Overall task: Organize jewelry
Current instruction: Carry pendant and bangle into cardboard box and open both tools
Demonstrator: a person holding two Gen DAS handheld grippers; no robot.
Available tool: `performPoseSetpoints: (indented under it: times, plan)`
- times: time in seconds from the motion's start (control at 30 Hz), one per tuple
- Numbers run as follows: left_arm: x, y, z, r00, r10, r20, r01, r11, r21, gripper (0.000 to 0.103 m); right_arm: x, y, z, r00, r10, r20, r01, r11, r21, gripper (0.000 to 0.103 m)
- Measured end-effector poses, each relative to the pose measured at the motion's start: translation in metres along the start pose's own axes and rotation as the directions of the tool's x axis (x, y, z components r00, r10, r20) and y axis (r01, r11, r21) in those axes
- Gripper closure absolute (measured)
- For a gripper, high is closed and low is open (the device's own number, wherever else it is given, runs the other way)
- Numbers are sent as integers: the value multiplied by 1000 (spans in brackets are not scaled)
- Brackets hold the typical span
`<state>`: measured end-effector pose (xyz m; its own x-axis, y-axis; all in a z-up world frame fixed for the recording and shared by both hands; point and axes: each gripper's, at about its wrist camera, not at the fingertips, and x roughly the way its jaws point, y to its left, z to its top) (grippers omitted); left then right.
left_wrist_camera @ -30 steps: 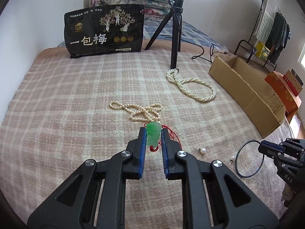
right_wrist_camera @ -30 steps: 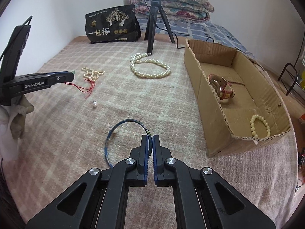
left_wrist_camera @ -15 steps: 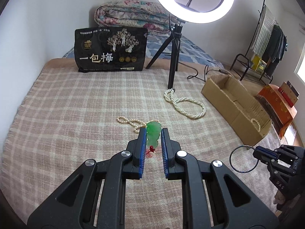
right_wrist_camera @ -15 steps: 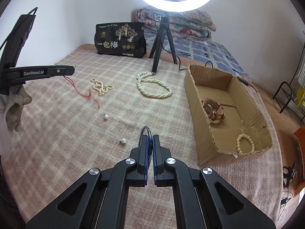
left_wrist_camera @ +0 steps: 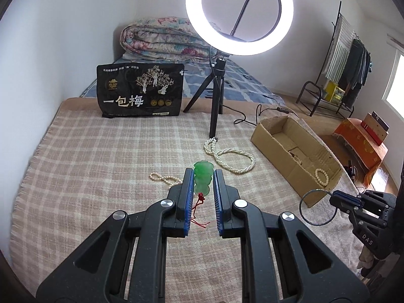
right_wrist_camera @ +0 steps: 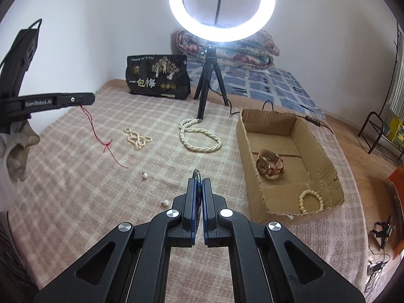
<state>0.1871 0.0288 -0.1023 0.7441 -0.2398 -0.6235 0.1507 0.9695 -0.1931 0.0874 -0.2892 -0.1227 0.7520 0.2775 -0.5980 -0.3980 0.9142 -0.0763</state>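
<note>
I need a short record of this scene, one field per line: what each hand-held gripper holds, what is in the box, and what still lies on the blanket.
left hand-held gripper: shut on green pendant, its red cord hanging down
right hand-held gripper: shut on dark bangle, lifted off the blanket
box: watch, bead bracelet
blanket: long pearl necklace, small pearl strand, two loose pearl earrings
behind: ring light on tripod, black bag

Black tool (left_wrist_camera: pixel 203 174) with blue pads (left_wrist_camera: pixel 190 197), silver screws.
</note>
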Motion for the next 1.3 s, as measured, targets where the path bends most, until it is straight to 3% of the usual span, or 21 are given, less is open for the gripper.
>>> performPoseSetpoints:
  times: [0.67, 0.93, 1.3]
  plan:
    - [-2, -64, 41, 995, -85, 51, 82, 995, 54, 90, -22, -67, 18, 993, -81, 84, 70, 989, 128, 101]
    - [15, -91, 69, 991, -111, 74, 105, 991, 77, 90, -11, -100, 16, 993, -101, 62, 88, 979, 184, 101]
    - [57, -149, 103, 985, -158, 71, 148, 980, 133, 89, 12, -126, 15, 998, -61, 33, 50, 964, 261, 101]
